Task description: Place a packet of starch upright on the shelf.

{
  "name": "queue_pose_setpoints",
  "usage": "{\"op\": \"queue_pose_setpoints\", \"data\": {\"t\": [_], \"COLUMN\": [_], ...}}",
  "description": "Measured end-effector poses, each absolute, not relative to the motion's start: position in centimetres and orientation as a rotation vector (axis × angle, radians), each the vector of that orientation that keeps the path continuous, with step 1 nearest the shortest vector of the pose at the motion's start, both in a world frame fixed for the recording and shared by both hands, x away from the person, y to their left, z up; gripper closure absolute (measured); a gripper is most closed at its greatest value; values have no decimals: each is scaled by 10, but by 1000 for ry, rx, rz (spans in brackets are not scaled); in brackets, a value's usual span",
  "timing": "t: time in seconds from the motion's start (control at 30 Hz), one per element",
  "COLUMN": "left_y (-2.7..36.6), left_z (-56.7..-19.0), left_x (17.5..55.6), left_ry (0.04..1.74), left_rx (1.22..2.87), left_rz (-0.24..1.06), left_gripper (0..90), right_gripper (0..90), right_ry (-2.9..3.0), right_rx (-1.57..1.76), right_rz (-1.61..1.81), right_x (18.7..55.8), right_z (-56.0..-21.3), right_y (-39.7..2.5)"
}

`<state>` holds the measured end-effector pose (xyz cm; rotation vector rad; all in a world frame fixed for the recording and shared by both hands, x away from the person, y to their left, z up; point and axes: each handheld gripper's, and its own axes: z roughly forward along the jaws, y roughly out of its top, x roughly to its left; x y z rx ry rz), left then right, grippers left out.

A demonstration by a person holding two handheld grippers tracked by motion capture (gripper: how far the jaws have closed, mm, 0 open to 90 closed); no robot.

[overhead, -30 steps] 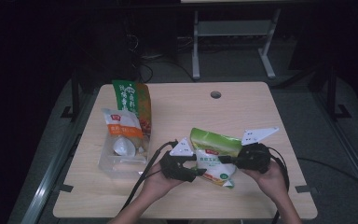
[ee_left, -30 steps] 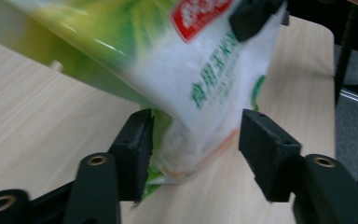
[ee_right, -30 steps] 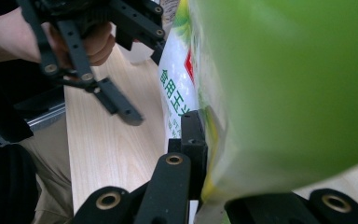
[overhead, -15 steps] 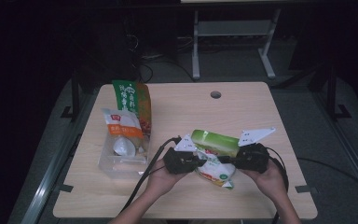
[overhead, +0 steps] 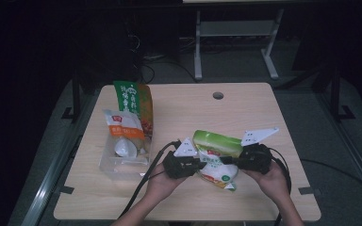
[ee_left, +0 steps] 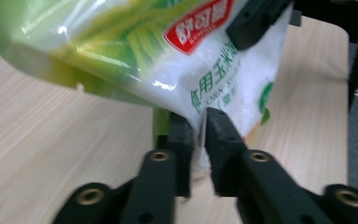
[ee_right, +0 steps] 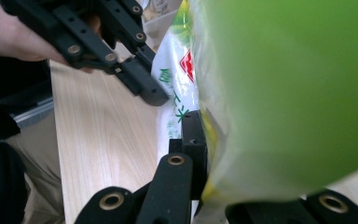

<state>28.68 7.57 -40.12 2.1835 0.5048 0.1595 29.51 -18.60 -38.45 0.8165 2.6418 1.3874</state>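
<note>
Near the table's front edge, a little right of its middle, a green-and-white starch bag (overhead: pixel 215 157) hangs between two tools, lifted just clear of the wood. The left tool (overhead: pixel 194 165) has its jaws clamped together on the bag's thin white lower edge, as the left gripper view shows, with the film pinched flat between the two black fingers (ee_left: pixel 220 135). The right tool (overhead: pixel 233 160) comes in from the opposite side; in the right gripper view one jaw presses against the bag's side while the green bulk hides the other, so it looks clamped on the bag too, though the far jaw cannot be checked. Holding the pouch at two opposite edges probably keeps its loose powder from sagging to one end and lets the person turn or carry it level.

Toward the left edge of the table (overhead: pixel 264 113) lies a clear plastic bin (overhead: pixel 122 160) holding a white-and-orange packet (overhead: pixel 122 128) and a taller green-and-orange bag (overhead: pixel 134 101) leaning at its far end. That grouping suggests the bin is where the groceries are gathered, so the starch bag is likely bound there.
</note>
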Motion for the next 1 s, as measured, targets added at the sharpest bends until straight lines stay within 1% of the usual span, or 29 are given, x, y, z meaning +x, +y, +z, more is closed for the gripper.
{"op": "queue_pose_setpoints", "data": {"t": [0.13, 0.23, 0.43, 0.63, 0.77, 1.0], "left_y": [85, 94, 112, 122, 126, 132], "left_z": [-401, -403, -407, -409, -410, -409], "left_x": [278, 272, 262, 250, 244, 234], "left_ry": [501, 502, 506, 492, 480, 477], "left_rx": [2180, 2181, 2163, 2164, 2168, 2151], "left_rz": [181, 184, 181, 179, 178, 187], "left_gripper": [608, 555, 479, 422, 394, 372], "right_gripper": [897, 898, 898, 899, 899, 899], "right_ry": [2646, 2650, 2651, 2657, 2655, 2661], "right_rx": [839, 852, 875, 878, 874, 873], "right_rz": [1397, 1383, 1374, 1345, 1341, 1354], "right_x": [296, 297, 300, 305, 310, 320], "right_z": [-383, -379, -372, -360, -352, -335], "right_y": [-186, -186, -185, -180, -177, -169]}}
